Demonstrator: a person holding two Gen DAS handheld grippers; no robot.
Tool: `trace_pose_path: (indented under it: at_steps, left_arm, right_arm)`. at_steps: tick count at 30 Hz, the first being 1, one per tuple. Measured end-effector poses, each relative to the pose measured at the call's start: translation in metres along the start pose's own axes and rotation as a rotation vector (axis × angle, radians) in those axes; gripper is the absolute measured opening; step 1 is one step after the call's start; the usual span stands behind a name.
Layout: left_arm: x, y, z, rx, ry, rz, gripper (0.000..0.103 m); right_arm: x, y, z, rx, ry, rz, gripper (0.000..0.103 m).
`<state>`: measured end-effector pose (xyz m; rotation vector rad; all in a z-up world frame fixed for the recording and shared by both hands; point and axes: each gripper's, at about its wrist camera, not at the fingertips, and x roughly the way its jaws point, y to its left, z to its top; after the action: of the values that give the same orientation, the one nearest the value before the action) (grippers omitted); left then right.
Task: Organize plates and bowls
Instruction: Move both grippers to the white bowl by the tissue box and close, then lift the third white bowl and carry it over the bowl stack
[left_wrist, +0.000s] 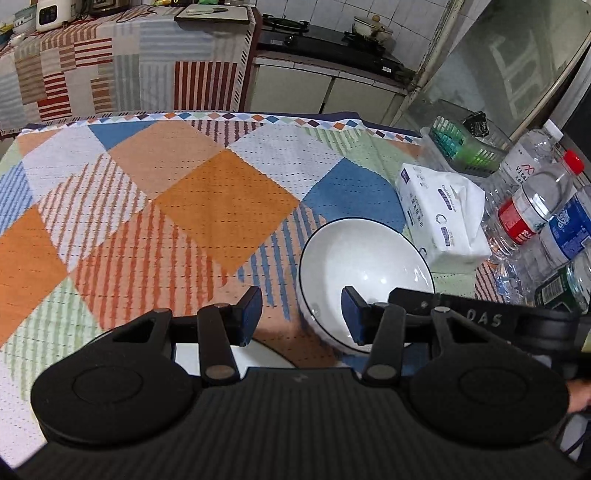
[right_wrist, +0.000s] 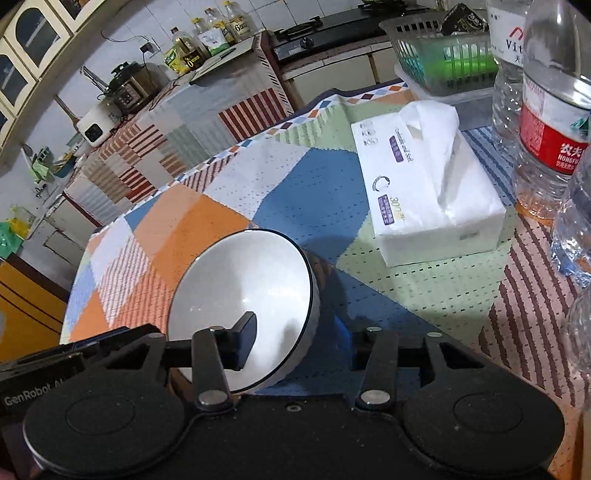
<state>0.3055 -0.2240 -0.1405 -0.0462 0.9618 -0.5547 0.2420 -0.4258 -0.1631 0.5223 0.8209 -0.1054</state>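
1. A white bowl (left_wrist: 364, 266) (right_wrist: 243, 299) with a thin dark line at its rim is sitting on the patchwork cloth (left_wrist: 155, 206) (right_wrist: 295, 199) covering the bench, toward the near right part of it, just in front of a tissue pack (left_wrist: 441, 214) (right_wrist: 428, 177).
2. In the right wrist view the bowl is appearing tilted, its opening facing left; whether it is lifting off the cloth cannot be told.
3. The right gripper (right_wrist: 295, 341) is straddling the bowl's near rim: its left finger (right_wrist: 243, 341) is lying inside the bowl, its right finger is outside the wall. The fingers are standing partly spread; whether they are pressing on the wall cannot be told.
4. The left gripper (left_wrist: 301, 319) is hanging beside the bowl with its fingers partly spread. Its right finger (left_wrist: 352, 315) is showing over the bowl's near inner side, its left finger over the cloth. No contact can be confirmed.
5. A white plate edge (left_wrist: 258, 354) is showing below the left gripper, mostly hidden.
6. Clear plastic bottles (left_wrist: 535, 206) (right_wrist: 550, 122) are standing to the right of the tissue pack, with a green basket (left_wrist: 461, 147) (right_wrist: 443, 55) behind it.
7. A stove (left_wrist: 321, 35) is standing at the far wall.
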Motion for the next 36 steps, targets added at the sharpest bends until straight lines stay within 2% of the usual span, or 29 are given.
trace_pose_path:
  at_steps: [5, 7, 10, 12, 14, 15, 16, 17, 20, 26, 29, 31, 36]
  left_arm:
    - [0.02, -0.004, -0.005, 0.011, 0.056, 0.02, 0.044]
    - [0.023, -0.005, -0.007, 0.012, 0.05, 0.021, 0.044]
    - [0.027, -0.005, -0.008, 0.005, 0.051, 0.013, 0.041]
    - [0.028, -0.004, -0.008, -0.004, 0.05, -0.003, 0.033]
    - [0.029, -0.002, -0.007, -0.02, 0.057, -0.049, 0.017]
    - [0.028, -0.004, -0.007, -0.026, 0.059, -0.047, 0.016]
    - [0.027, -0.007, -0.007, -0.025, 0.065, -0.036, 0.016]
    - [0.026, -0.01, -0.007, -0.017, 0.077, -0.021, 0.015]
    - [0.02, -0.016, -0.009, -0.006, 0.118, 0.004, 0.015]
    - [-0.013, -0.012, -0.01, -0.036, 0.174, -0.037, 0.015]
    - [-0.032, -0.013, -0.014, -0.019, 0.214, -0.051, 0.016]
    - [-0.047, -0.016, -0.019, 0.009, 0.207, -0.068, 0.016]
    - [-0.085, -0.024, -0.033, 0.029, 0.199, -0.051, 0.016]
  right_arm:
    - [0.009, -0.002, -0.001, 0.015, 0.002, 0.006, 0.033]
    - [0.012, -0.006, -0.001, 0.027, -0.001, 0.001, 0.023]
    - [0.014, -0.013, -0.001, 0.043, -0.014, 0.02, 0.02]
    - [0.014, -0.013, -0.002, 0.022, -0.029, -0.001, 0.019]
    - [0.015, -0.015, -0.003, -0.002, -0.039, -0.041, 0.019]
    - [0.017, -0.017, -0.002, 0.006, -0.036, -0.034, 0.016]
    - [0.018, -0.02, -0.001, 0.023, -0.034, -0.007, 0.008]
    - [0.018, -0.021, 0.001, 0.034, -0.022, 0.012, 0.009]
    - [0.015, -0.016, 0.001, 0.015, -0.001, -0.004, 0.01]
    - [-0.006, -0.015, -0.005, 0.023, 0.048, 0.048, 0.011]
    - [-0.023, -0.012, -0.013, 0.015, 0.06, 0.09, 0.012]
    - [-0.035, -0.01, -0.02, 0.003, 0.055, 0.105, 0.012]
    - [-0.065, -0.004, -0.038, -0.009, 0.047, 0.147, 0.013]
